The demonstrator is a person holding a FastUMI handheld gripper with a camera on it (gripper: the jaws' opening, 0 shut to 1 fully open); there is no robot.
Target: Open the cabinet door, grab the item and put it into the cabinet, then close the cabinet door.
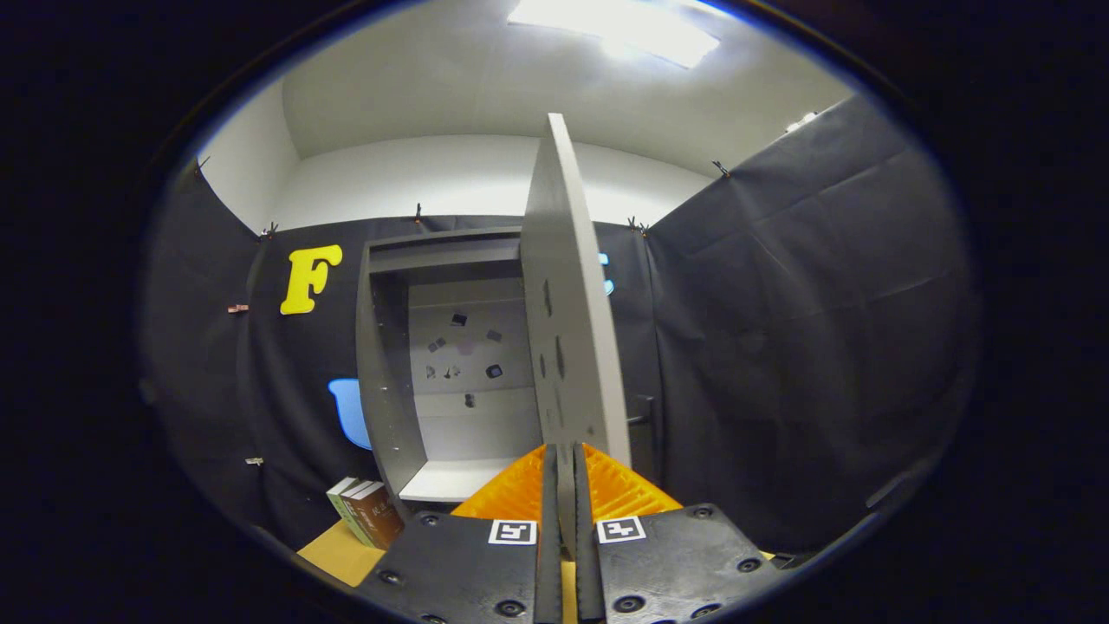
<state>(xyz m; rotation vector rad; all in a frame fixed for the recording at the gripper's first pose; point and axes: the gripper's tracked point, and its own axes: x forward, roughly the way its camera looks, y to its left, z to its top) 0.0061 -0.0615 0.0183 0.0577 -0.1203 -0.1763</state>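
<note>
The grey cabinet (381, 364) stands ahead against the booth wall. Its door (567, 329) is swung wide open and I see it nearly edge-on, rising straight up from my fingers. My gripper (565, 455) is shut on the door's lower free edge, which sits in the narrow gap between the two fingers (548, 520). Inside, the cabinet has a pale shelf floor (450, 481) and a back wall dotted with small stickers. A few books (368, 511) stand upright on the wooden table (342, 550), just left of the cabinet's base.
Black cloth walls close in the booth behind the cabinet and along the right side (780, 347). A dark object (641, 412) sits behind the door near the cabinet's right side. A ceiling light (624, 26) glows overhead.
</note>
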